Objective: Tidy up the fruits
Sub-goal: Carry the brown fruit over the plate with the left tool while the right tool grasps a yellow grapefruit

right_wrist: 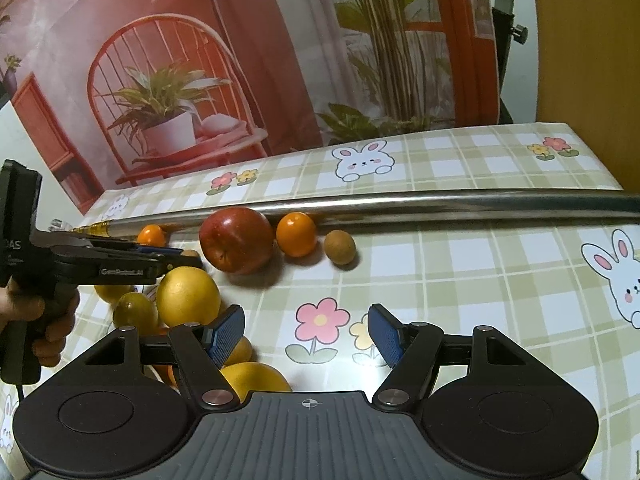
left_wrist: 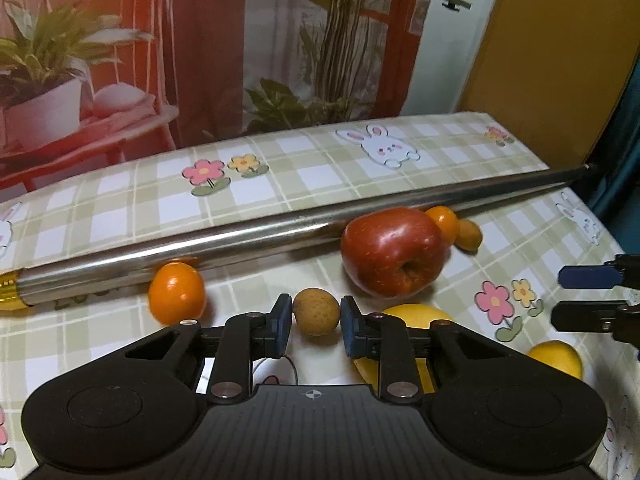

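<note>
A: Left wrist view, lower centre of the frame: the left gripper (left_wrist: 316, 318) is pinching a small brown fruit (left_wrist: 316, 312), both blue pads pressed against its sides, low over the checked tabletop (left_wrist: 240, 200). What lies around it?

B: An orange (left_wrist: 177, 293) sits just left of it, against a long metal pole (left_wrist: 280, 228) that crosses the frame from lower left to upper right. A red apple (left_wrist: 394, 250) rests right of centre, touching the pole, with a second orange (left_wrist: 444, 220) and another small brown fruit (left_wrist: 469, 234) behind it. Yellow fruit (left_wrist: 416, 314) shows behind the gripper's right finger. The pole seems to work as a stop that keeps round fruit from rolling off, and the line of fruit along it suggests that is where pieces get sorted.

A: And the right wrist view?

B: At the bottom of the frame the right gripper (right_wrist: 306, 334) stands spread and empty above a printed flower, apparently waiting its turn. The left gripper enters from the left edge, held by a hand (right_wrist: 38, 316), its tips reaching in beside the apple; the pinched fruit is barely visible there. A cluster of yellow fruit (right_wrist: 187, 296) lies lower left, well apart from the row at the pole.
</note>
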Demonstrator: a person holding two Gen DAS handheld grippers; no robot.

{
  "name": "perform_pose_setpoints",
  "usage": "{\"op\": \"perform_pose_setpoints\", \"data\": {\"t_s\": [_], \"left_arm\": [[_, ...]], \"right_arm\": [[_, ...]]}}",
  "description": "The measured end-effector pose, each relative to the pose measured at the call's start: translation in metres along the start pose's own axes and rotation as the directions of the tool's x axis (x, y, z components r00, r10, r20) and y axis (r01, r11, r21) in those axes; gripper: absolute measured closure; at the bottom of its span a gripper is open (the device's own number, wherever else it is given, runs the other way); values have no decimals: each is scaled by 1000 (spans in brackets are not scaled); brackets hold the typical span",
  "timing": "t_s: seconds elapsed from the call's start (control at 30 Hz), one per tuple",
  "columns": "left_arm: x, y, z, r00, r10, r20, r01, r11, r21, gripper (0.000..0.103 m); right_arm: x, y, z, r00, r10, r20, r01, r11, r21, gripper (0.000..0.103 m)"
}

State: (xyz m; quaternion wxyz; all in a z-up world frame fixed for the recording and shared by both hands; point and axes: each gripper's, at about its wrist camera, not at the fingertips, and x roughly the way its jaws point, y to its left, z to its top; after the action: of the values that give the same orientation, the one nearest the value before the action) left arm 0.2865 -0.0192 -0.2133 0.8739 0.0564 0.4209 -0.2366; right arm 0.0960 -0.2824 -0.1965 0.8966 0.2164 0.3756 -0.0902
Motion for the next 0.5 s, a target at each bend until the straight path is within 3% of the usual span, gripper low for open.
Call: {"op": "perform_pose_setpoints", "data": {"t_s": [0.23,0.5], "left_arm": [[-51,-6,-5,998,-14,61,15,1000,-25,75],[-108,-13,-38,990,-19,140,29,997,-72,75]], "right_arm": [[-4,5,-4,1000,13,-6,-13,1000,-9,38],[-12,12,-16,999,43,-31,-43,999,-2,38]]}}
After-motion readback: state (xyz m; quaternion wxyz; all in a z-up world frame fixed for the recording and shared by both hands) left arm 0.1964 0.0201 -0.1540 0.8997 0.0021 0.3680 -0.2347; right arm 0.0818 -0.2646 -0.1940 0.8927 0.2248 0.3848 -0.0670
